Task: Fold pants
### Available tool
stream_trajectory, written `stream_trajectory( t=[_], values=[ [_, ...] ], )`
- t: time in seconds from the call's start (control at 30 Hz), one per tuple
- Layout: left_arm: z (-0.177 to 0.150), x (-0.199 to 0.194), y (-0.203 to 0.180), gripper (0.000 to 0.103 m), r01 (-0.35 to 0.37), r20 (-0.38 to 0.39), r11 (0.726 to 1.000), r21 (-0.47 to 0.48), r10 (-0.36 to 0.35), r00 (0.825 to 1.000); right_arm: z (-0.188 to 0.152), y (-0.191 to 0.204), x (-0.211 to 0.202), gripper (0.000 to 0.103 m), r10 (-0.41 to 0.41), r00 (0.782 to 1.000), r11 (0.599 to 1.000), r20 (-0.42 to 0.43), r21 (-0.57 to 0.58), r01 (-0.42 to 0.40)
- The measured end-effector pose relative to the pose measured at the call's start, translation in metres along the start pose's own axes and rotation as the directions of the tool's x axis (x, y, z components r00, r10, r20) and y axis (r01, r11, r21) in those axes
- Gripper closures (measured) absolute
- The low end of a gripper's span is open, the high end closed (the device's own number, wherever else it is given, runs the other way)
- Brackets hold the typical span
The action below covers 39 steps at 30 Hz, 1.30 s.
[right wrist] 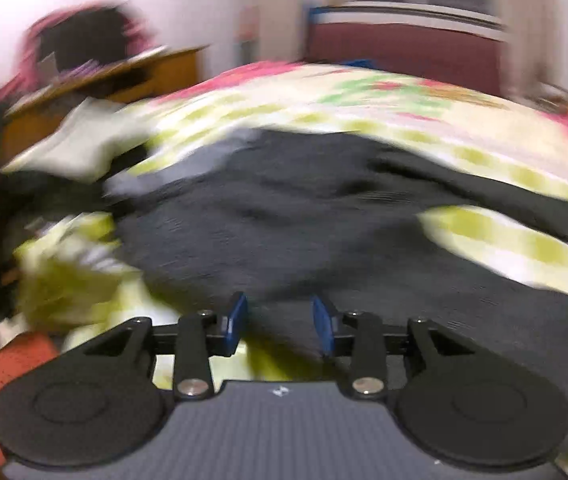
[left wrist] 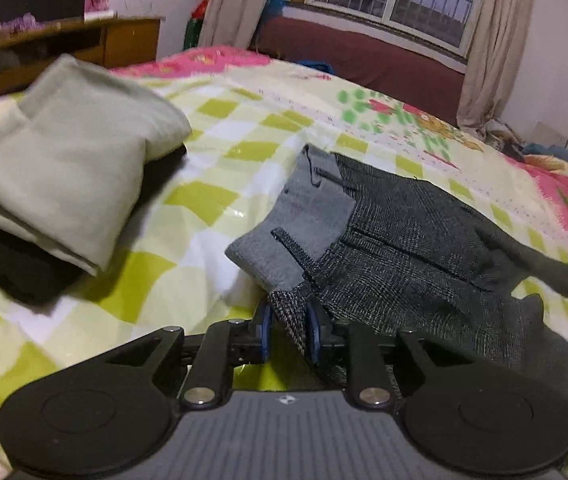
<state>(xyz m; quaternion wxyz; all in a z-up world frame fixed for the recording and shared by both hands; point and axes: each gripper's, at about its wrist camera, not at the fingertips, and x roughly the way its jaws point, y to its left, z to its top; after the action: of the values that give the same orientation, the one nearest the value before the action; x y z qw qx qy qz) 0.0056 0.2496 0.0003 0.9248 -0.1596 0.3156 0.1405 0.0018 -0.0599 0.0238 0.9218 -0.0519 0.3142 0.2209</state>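
pants: dark grey fine check, with a plain light grey lining at the waist
folded cloth, left of frame: pale sage green, over something black
bedspread: lime and white checks, pink floral border
finger pads: blue
curtains: beige

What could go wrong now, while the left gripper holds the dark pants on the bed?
1. The left gripper pinches only a narrow fold at the waist of the dark checked pants; a pull may slip it free.
2. The right gripper is open above the cloth and that view is blurred, so it may grab badly.
3. The folded pale green garment lies nearby and might be disturbed.
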Motion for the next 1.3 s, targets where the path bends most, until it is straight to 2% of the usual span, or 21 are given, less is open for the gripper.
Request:
stream_trajectory(
  t=[0.07, 0.13, 0.17, 0.27, 0.37, 0.4, 0.43, 0.57, 0.63, 0.7, 0.73, 0.77, 0.8, 0.87, 0.9, 1.0, 1.13, 1.17, 1.2, 1.23, 1.3],
  values=[
    [-0.003, -0.013, -0.008, 0.067, -0.028, 0.023, 0.999, 0.035, 0.027, 0.999, -0.004, -0.05, -0.02, 0.064, -0.149, 0.989, 0.984, 0.004, 0.102, 0.147],
    [-0.005, -0.024, -0.019, 0.067, -0.021, 0.043, 0.998, 0.064, 0.019, 0.999, -0.017, -0.114, -0.044, 0.063, -0.333, 0.942, 0.915, -0.025, 0.23, 0.33],
    [-0.005, -0.029, -0.027, 0.067, -0.01, 0.054, 0.996, 0.085, 0.005, 0.999, -0.023, -0.138, -0.053, 0.063, -0.394, 0.918, 0.876, -0.048, 0.28, 0.391],
    [-0.007, -0.036, -0.069, 0.067, 0.072, 0.048, 0.98, 0.185, -0.083, 0.995, -0.046, -0.217, -0.084, 0.061, -0.535, 0.837, 0.718, -0.115, 0.462, 0.521],
    [-0.015, -0.027, -0.129, 0.067, 0.197, -0.001, 0.934, 0.298, -0.206, 0.979, -0.061, -0.274, -0.102, 0.061, -0.617, 0.773, 0.572, -0.146, 0.591, 0.569],
    [-0.019, -0.022, -0.151, 0.067, 0.238, -0.025, 0.913, 0.331, -0.244, 0.969, -0.065, -0.295, -0.105, 0.06, -0.638, 0.749, 0.507, -0.179, 0.634, 0.584],
    [-0.023, -0.017, -0.173, 0.067, 0.284, -0.051, 0.889, 0.359, -0.286, 0.957, -0.07, -0.312, -0.108, 0.059, -0.639, 0.742, 0.461, -0.202, 0.672, 0.579],
    [-0.042, -0.002, -0.243, 0.067, 0.408, -0.136, 0.801, 0.437, -0.39, 0.911, -0.087, -0.349, -0.105, 0.059, -0.611, 0.761, 0.352, -0.22, 0.785, 0.51],
    [-0.053, 0.004, -0.269, 0.067, 0.45, -0.178, 0.765, 0.461, -0.417, 0.891, -0.092, -0.362, -0.1, 0.059, -0.6, 0.774, 0.33, -0.202, 0.819, 0.469],
    [-0.062, 0.01, -0.288, 0.067, 0.471, -0.218, 0.742, 0.477, -0.419, 0.881, -0.09, -0.368, -0.095, 0.057, -0.591, 0.786, 0.337, -0.179, 0.831, 0.442],
    [-0.068, 0.01, -0.295, 0.067, 0.476, -0.233, 0.735, 0.483, -0.416, 0.879, -0.089, -0.372, -0.092, 0.061, -0.586, 0.794, 0.351, -0.164, 0.831, 0.431],
    [-0.072, 0.014, -0.301, 0.067, 0.482, -0.254, 0.728, 0.487, -0.41, 0.876, -0.091, -0.376, -0.095, 0.084, -0.579, 0.8, 0.356, -0.153, 0.836, 0.418],
    [-0.075, 0.017, -0.306, 0.067, 0.485, -0.272, 0.723, 0.491, -0.402, 0.874, -0.094, -0.379, -0.097, 0.101, -0.569, 0.808, 0.347, -0.155, 0.845, 0.407],
    [-0.082, 0.02, -0.311, 0.067, 0.489, -0.296, 0.719, 0.494, -0.389, 0.872, -0.101, -0.386, -0.104, 0.1, -0.54, 0.831, 0.339, -0.132, 0.87, 0.358],
    [-0.084, 0.02, -0.312, 0.067, 0.496, -0.31, 0.718, 0.487, -0.389, 0.868, -0.102, -0.387, -0.106, 0.1, -0.541, 0.83, 0.346, -0.134, 0.864, 0.365],
    [-0.092, 0.029, -0.319, 0.065, 0.51, -0.336, 0.709, 0.487, -0.387, 0.859, -0.107, -0.386, -0.111, 0.101, -0.558, 0.816, 0.367, -0.152, 0.837, 0.406],
    [-0.104, 0.024, -0.322, 0.065, 0.499, -0.319, 0.673, 0.546, -0.384, 0.866, -0.108, -0.384, -0.112, 0.1, -0.563, 0.81, 0.355, -0.163, 0.838, 0.415],
    [-0.102, 0.022, -0.32, 0.065, 0.508, -0.324, 0.669, 0.543, -0.391, 0.862, -0.106, -0.381, -0.115, 0.095, -0.571, 0.803, 0.348, -0.172, 0.835, 0.426],
    [-0.099, 0.021, -0.316, 0.065, 0.52, -0.331, 0.67, 0.53, -0.402, 0.854, -0.104, -0.376, -0.12, 0.092, -0.586, 0.79, 0.34, -0.182, 0.83, 0.443],
    [-0.095, 0.019, -0.312, 0.065, 0.526, -0.332, 0.672, 0.521, -0.408, 0.85, -0.101, -0.369, -0.127, 0.088, -0.615, 0.764, 0.334, -0.194, 0.814, 0.475],
    [-0.088, 0.019, -0.301, 0.065, 0.514, -0.317, 0.684, 0.518, -0.404, 0.858, -0.093, -0.357, -0.136, 0.087, -0.666, 0.717, 0.35, -0.206, 0.762, 0.544]
  ],
)
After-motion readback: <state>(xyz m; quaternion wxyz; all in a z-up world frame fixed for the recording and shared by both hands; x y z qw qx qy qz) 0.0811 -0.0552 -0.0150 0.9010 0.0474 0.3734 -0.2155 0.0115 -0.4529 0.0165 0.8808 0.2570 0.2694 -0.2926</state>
